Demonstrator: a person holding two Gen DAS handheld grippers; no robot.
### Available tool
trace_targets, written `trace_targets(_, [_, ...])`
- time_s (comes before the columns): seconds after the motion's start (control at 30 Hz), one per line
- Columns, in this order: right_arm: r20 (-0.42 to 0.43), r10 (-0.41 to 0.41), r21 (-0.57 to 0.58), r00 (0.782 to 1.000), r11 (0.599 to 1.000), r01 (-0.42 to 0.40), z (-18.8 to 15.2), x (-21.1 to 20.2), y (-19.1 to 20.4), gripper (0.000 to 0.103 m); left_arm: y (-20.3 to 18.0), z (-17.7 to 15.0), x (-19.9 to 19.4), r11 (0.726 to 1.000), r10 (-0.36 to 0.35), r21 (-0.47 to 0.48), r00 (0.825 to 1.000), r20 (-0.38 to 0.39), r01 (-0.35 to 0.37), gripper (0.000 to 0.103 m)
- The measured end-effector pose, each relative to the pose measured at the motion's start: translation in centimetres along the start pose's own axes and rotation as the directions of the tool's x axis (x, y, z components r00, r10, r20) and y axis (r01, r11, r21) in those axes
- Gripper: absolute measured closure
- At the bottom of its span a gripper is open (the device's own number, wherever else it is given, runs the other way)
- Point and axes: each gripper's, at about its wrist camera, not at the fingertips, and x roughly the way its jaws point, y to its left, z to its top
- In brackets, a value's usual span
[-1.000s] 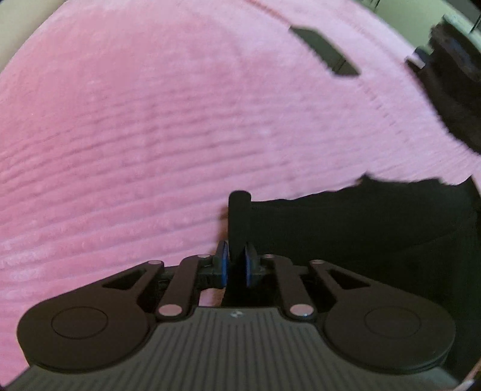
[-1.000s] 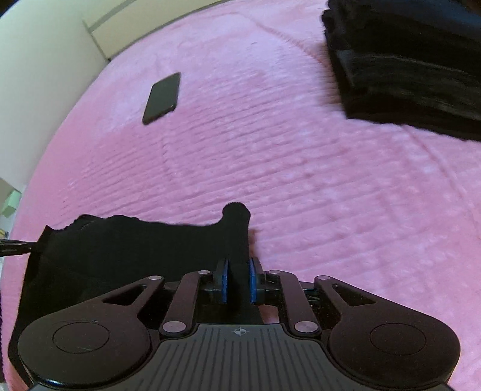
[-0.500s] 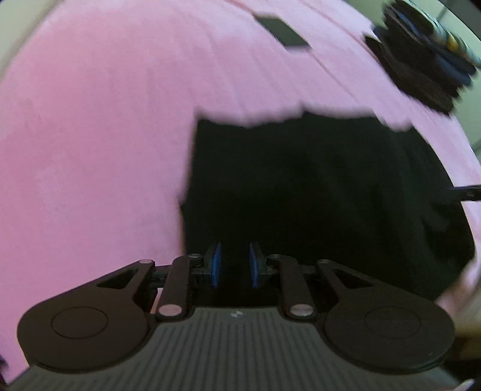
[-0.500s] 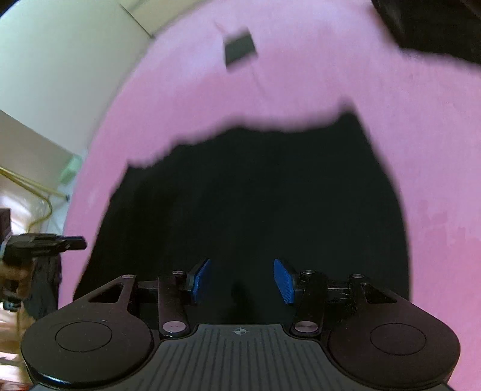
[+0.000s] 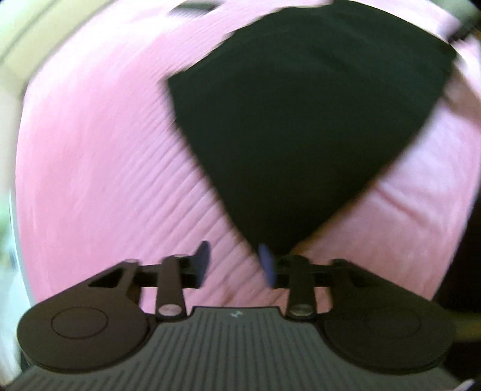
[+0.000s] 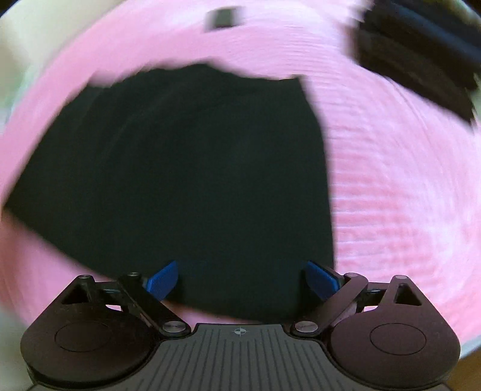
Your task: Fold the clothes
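Both tongs gape wide, nothing pinched in either! The left tongs (image 5: pixel 234 264) hover over the pink bedspread (image 5: pixel 99 156), with the near corner of the black garment (image 5: pixel 300 120) touching the right-hand blue pad; the rest of the cloth fans out ahead and to the right. The right tongs (image 6: pixel 240 279) sit directly above the garment (image 6: pixel 186 168), its near hem just under the pads and its right edge running forward just inside the right pad.

Looks like 1 fold is laid down and the next grab is being lined up. To do it well: settle the hands first, since both views smear with motion. Then drop each pair of tongs onto a near corner, pinch every layer at once, lift together and carry the hem evenly so the edges meet square.

Ahead and to the right of the right tongs waits a stack of dark folded clothes (image 6: pixel 421 66); a phone (image 6: pixel 224 18) lies far ahead on the bed.
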Motion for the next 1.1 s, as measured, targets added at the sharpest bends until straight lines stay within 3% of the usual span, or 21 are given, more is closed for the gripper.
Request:
trace_targets(0.07, [0.014,-0.071,-0.242,0.997,0.968,0.072,-0.9,0.5,3.2,0.009,-3.0,0.0,0.5,0.988,0.008,0.156,0.999,0.037,-0.014,0.053])
trace_targets(0.2, [0.045,-0.203,-0.575,0.978,0.795,0.192,-3.2,3.1,7.0,0.011,-7.1,0.1,3.5,0.928,0.076,0.361,0.995,0.060,-0.092,0.058])
trace_targets(0.3, [0.082,-0.275,-0.656,0.958,0.709,0.260,-4.2,4.7,7.0,0.046,-9.1,0.2,5.0,0.850,0.189,0.477,0.975,0.119,-0.223,0.074])
trace_targets(0.37, [0.102,-0.271,-0.687,0.957,0.677,0.264,-4.5,5.2,6.5,0.047,-9.9,0.0,5.5,0.807,0.208,0.536,0.969,0.133,-0.247,0.082])
trace_targets(0.4, [0.109,-0.263,-0.710,0.959,0.655,0.260,-4.5,5.5,6.4,0.058,-10.2,-0.1,5.8,0.794,0.209,0.557,0.970,0.127,-0.244,0.085])
trace_targets(0.5, [0.116,-0.233,-0.753,0.965,0.613,0.239,-4.9,5.2,5.3,0.076,-9.5,0.3,5.3,0.819,0.185,0.533,0.977,0.103,-0.211,0.092])
trace_targets(0.57, [0.117,-0.217,-0.737,0.969,0.635,0.231,-4.6,3.7,3.7,0.079,-8.2,0.7,3.9,0.856,0.149,0.485,0.984,0.099,-0.178,0.094])
trace_targets(0.63, [0.100,-0.209,-0.698,0.973,0.682,0.218,-4.0,1.9,2.1,0.082,-7.7,1.2,0.9,0.884,0.094,0.447,0.988,0.122,-0.139,0.094])
trace_targets(0.8, [-0.001,-0.270,-0.640,0.963,0.740,0.206,-6.0,0.6,-1.8,0.089,-10.0,3.1,-4.3,0.920,0.016,0.387,0.994,0.107,-0.057,0.094])
trace_targets(0.93, [-0.066,-0.302,-0.553,0.951,0.804,0.217,-7.1,1.0,-3.9,0.088,-13.6,1.6,-3.8,0.942,-0.008,0.336,1.000,-0.001,0.008,0.092])
trace_targets(1.07, [-0.069,-0.285,-0.449,0.956,0.865,0.225,-6.6,0.2,-3.9,0.087,-13.5,0.8,-2.4,0.961,-0.006,0.275,0.994,-0.108,0.035,0.090])
trace_targets(1.1, [-0.061,-0.274,-0.419,0.960,0.880,0.224,-6.5,-0.3,-3.3,0.074,-13.2,0.6,-2.8,0.967,-0.004,0.252,0.993,-0.114,0.033,0.090])
